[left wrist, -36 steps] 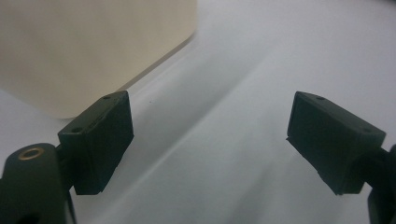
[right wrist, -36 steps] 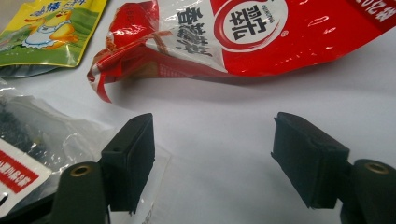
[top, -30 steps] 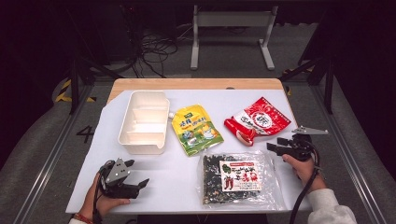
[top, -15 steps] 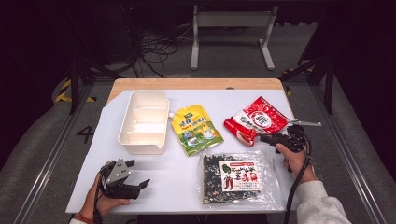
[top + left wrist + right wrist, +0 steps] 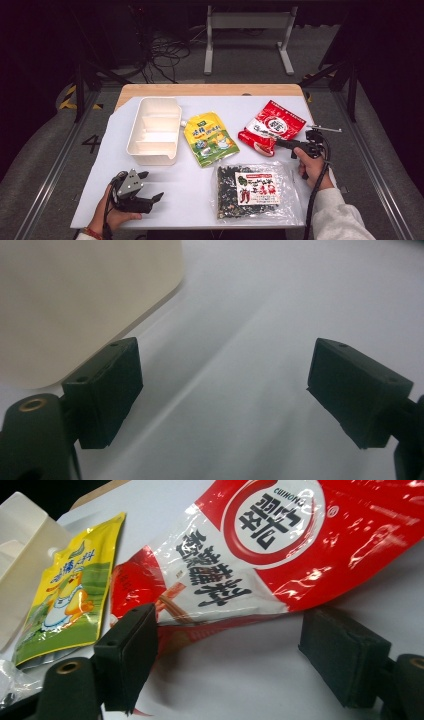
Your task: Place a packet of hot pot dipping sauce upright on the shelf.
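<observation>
Your white work sheet (image 5: 200,200) fills the middle of the high view, and everything is laid out on it in easy reach, which looks deliberate: nothing overlaps, so each item can be taken alone. Biggest on it is the cream divided tray (image 5: 155,131) in the upper left of the sheet, empty, its compartments open upward and ready to receive, I'd judge. Lower centre-right lies the clear bag of dark dried mix (image 5: 256,192), flat, label up. Left of centre, just beside the tray, is the yellow-green pouch (image 5: 209,138), also flat.

Now the one you're after: the red snack packet (image 5: 272,127) sits upper right on the sheet, tilted, its near end puffed up off the surface. In the right gripper view that packet (image 5: 280,555) spreads across the top of the frame, and its lower edge sits just beyond your jaws, which stand wide apart with nothing between them. Your right gripper (image 5: 281,143) is pointed leftward at that raised end in the high view, low to the table; coming in at the lifted edge gives the jaws something to bite, I reckon. Not yet touching, as far as I can tell.

Your left gripper (image 5: 150,192) rests at the lower left of the high view, parked in your hand, jaws spread and empty; in its own view the tray wall (image 5: 75,300) looms upper left.
</observation>
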`<state>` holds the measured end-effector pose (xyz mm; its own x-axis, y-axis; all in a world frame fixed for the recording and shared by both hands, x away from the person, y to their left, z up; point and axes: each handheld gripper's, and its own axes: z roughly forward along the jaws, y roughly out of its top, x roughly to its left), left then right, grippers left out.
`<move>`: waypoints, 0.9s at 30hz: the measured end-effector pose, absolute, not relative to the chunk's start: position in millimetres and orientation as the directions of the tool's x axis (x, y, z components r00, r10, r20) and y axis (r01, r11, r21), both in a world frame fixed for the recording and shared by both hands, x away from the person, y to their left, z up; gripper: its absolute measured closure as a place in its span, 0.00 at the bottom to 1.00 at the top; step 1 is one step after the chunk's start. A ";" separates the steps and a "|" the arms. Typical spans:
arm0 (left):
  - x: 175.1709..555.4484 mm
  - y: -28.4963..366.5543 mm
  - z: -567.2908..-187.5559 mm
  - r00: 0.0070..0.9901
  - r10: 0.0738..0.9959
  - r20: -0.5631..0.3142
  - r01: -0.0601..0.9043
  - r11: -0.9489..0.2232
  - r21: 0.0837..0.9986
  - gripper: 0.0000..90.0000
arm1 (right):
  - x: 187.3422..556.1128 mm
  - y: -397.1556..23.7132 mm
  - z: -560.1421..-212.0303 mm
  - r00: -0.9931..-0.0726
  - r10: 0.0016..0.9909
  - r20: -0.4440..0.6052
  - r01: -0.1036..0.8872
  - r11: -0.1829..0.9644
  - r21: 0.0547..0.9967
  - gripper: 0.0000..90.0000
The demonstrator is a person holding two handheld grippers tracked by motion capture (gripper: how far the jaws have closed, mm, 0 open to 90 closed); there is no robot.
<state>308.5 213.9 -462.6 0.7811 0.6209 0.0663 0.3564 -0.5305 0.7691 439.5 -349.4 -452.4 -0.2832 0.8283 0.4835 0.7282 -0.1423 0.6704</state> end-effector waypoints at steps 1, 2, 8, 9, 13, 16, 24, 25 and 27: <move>309.4 213.4 -462.8 0.783 0.619 0.066 0.354 -0.531 0.770 0.17 | 441.4 -348.9 -452.1 -0.285 0.828 0.483 0.730 -0.139 0.669 0.25; 309.8 212.4 -462.9 0.785 0.616 0.067 0.353 -0.534 0.768 0.17 | 443.2 -348.9 -452.1 -0.278 0.826 0.490 0.732 -0.148 0.665 0.25; 309.7 205.8 -463.3 0.798 0.596 0.086 0.337 -0.561 0.756 0.17 | 452.0 -351.1 -451.5 -0.293 0.785 0.546 0.736 -0.180 0.653 0.28; 309.7 205.8 -463.3 0.798 0.596 0.086 0.337 -0.561 0.756 0.17 | 452.0 -351.1 -451.5 -0.293 0.785 0.546 0.736 -0.180 0.653 0.28; 310.5 206.0 -463.4 0.798 0.598 0.078 0.342 -0.556 0.758 0.17 | 451.9 -348.6 -449.7 -0.307 0.778 0.548 0.733 -0.174 0.658 0.25; 310.2 204.7 -462.9 0.801 0.592 0.085 0.334 -0.560 0.758 0.17 | 454.0 -340.1 -451.7 -0.315 0.786 0.532 0.751 -0.136 0.646 0.24; 312.6 201.9 -463.9 0.804 0.588 0.085 0.335 -0.567 0.752 0.17 | 463.2 -326.7 -449.5 -0.377 0.807 0.455 0.764 -0.008 0.646 0.43; 312.6 201.9 -463.9 0.804 0.588 0.085 0.335 -0.567 0.752 0.17 | 463.2 -326.7 -449.5 -0.377 0.807 0.455 0.764 -0.008 0.646 0.43; 314.2 202.1 -463.5 0.803 0.590 0.081 0.338 -0.565 0.753 0.17 | 466.6 -322.2 -450.5 -0.401 0.790 0.464 0.773 0.020 0.634 0.54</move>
